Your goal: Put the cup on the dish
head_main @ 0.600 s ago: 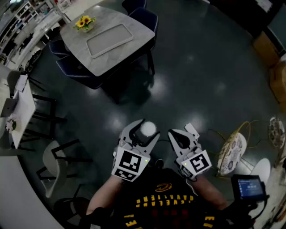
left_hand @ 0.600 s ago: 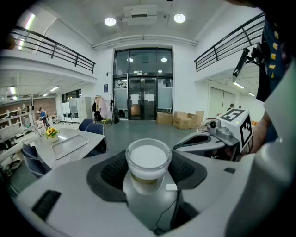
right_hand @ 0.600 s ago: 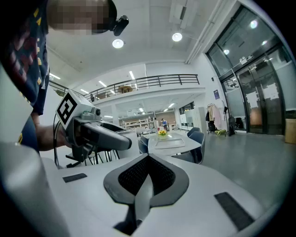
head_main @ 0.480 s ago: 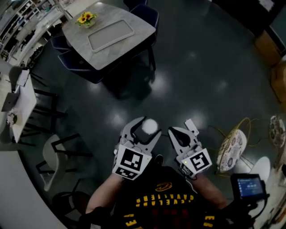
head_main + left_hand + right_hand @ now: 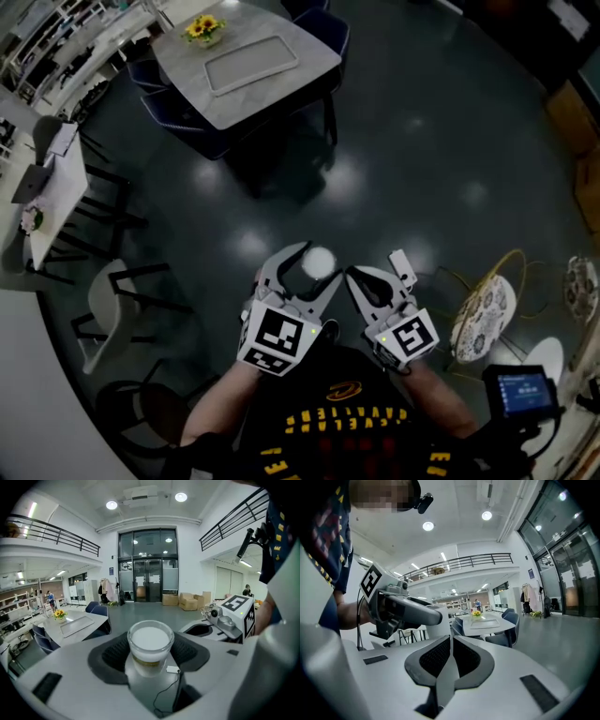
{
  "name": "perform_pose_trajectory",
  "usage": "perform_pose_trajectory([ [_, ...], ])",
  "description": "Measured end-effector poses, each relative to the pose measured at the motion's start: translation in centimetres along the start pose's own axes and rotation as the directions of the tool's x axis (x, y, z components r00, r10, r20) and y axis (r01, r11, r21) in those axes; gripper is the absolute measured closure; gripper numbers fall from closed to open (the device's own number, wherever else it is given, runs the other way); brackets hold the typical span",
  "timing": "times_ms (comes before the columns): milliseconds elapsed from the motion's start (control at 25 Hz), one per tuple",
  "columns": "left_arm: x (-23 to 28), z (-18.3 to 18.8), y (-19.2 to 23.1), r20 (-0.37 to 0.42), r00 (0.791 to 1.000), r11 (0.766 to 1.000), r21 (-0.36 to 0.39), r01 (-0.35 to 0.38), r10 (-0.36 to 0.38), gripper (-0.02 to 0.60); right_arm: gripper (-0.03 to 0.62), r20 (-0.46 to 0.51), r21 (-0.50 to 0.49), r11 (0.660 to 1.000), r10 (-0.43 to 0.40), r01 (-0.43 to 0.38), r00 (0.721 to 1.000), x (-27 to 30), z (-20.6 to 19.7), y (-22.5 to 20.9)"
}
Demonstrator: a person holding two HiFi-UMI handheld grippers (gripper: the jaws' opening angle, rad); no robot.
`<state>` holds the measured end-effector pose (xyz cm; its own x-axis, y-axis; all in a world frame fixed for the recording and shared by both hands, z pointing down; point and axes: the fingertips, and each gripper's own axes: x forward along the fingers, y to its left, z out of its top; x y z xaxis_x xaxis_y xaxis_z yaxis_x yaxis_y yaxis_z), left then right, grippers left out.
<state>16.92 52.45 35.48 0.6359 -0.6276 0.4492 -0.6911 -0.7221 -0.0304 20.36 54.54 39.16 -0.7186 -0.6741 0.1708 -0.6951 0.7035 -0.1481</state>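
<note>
Head view is pretty dim: the dark glossy floor (image 5: 403, 159) only throws back a few soft blobs of glare from overhead lights, and the fisheye bends everything hard, with black corners. Both gripper views are way brighter, lit by round ceiling spots (image 5: 111, 505) bouncing off white walls (image 5: 193, 559), each frame ringed by dark vignetting. The cup (image 5: 150, 639) looks crisp, but stuff right up against the lens goes soft.

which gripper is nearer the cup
Left. The left gripper is shut on the cup; the right gripper, shut and empty, sits just right of it, apart.
</note>
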Motion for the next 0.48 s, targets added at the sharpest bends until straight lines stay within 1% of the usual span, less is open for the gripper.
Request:
perform_pose_trajectory([
  [40, -0.2, 0.2, 0.0, 0.004, 1.0, 1.0, 0.001, -0.003, 0.003, 0.313, 0.588, -0.005, -0.008, 1.0, 0.009, -0.009, 1.0, 0.1, 0.0, 0.2],
  [80, -0.3, 0.3, 0.1, 0.007, 1.0, 1.0, 0.002, -0.005, 0.005, 0.313, 0.564, -0.009, -0.016, 1.0, 0.019, -0.019, 1.0, 0.1, 0.0, 0.5],
  [120, -0.4, 0.4, 0.2, 0.01, 1.0, 1.0, 0.002, -0.006, 0.006, 0.313, 0.52, -0.008, -0.02, 0.999, 0.032, -0.032, 0.999, 0.3, -0.1, 0.8],
  [160, -0.5, 0.4, 0.3, 0.013, 1.0, 1.0, 0.001, -0.007, 0.007, 0.313, 0.494, -0.004, -0.023, 0.999, 0.047, -0.047, 0.999, 0.4, -0.2, 1.1],
  [280, -0.7, 0.7, 0.6, 0.021, 1.0, 1.0, -0.007, -0.007, 0.007, 0.313, 0.373, 0.001, -0.023, 0.996, 0.086, -0.086, 0.996, 1.3, -0.2, 2.0],
  [320, -0.8, 0.7, 0.7, 0.022, 1.0, 1.0, -0.007, -0.008, 0.008, 0.313, 0.355, 0.0, -0.028, 0.995, 0.098, -0.098, 0.995, 1.7, -0.1, 2.4],
  [480, -1.3, 0.6, 1.0, 0.016, 1.0, 1.0, -0.007, -0.01, 0.01, 0.313, 0.345, -0.001, -0.06, 0.989, 0.136, -0.136, 0.991, 3.4, 0.6, 4.0],
])
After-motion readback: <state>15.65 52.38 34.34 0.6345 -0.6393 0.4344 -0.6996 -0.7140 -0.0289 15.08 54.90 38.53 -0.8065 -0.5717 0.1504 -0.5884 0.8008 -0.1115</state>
